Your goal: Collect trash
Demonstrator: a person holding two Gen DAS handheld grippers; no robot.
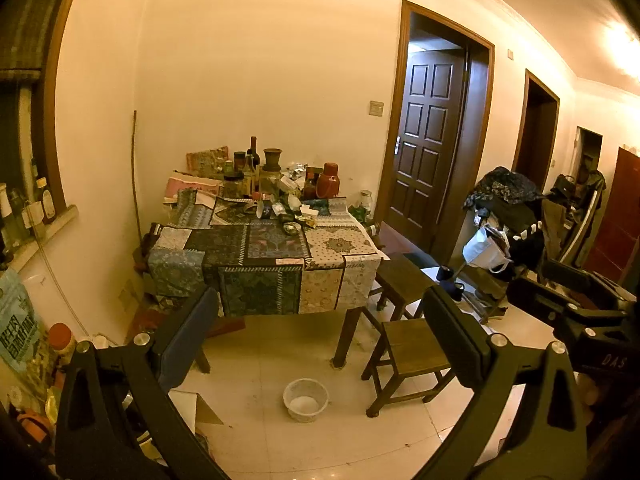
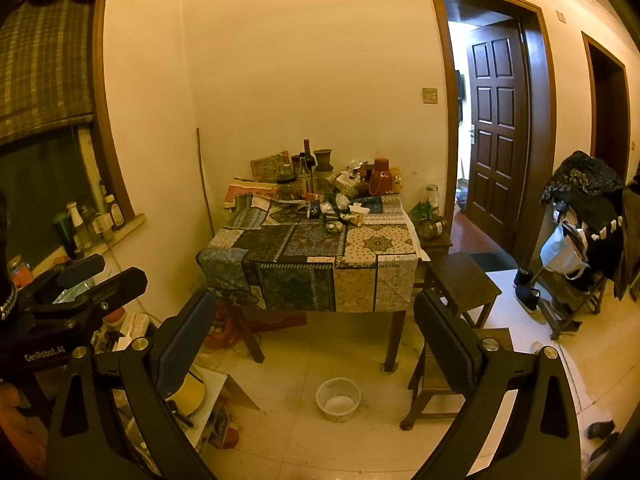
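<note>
Both tools stood empty with their jaws spread wide: the left gripper [image 1: 320, 320] and the right gripper [image 2: 316, 320] each pointed across the floor at a table [image 1: 340, 248] covered in a patchwork cloth. The trash [image 1: 298, 220] — crumpled wrappers and scraps — lay on the tabletop just in front of a crowd of bottles and jars [image 1: 248, 172] and a red thermos [image 1: 329, 180]. A white basket [image 1: 305, 399] sat on the tiled floor near the table's front leg, well apart from both tools. Between the grippers and the table's right side stood two wooden stools [image 1: 412, 344]; boxes and clutter lay on the floor to the left.

The left wrist view took in more of the hallway — a ceiling light, a red door at the far end and the right gripper's body at the frame's edge. The right wrist view showed the window blind [image 2: 44, 48], the sill bottles [image 2: 80, 220] and the left gripper's body at its own left edge.
</note>
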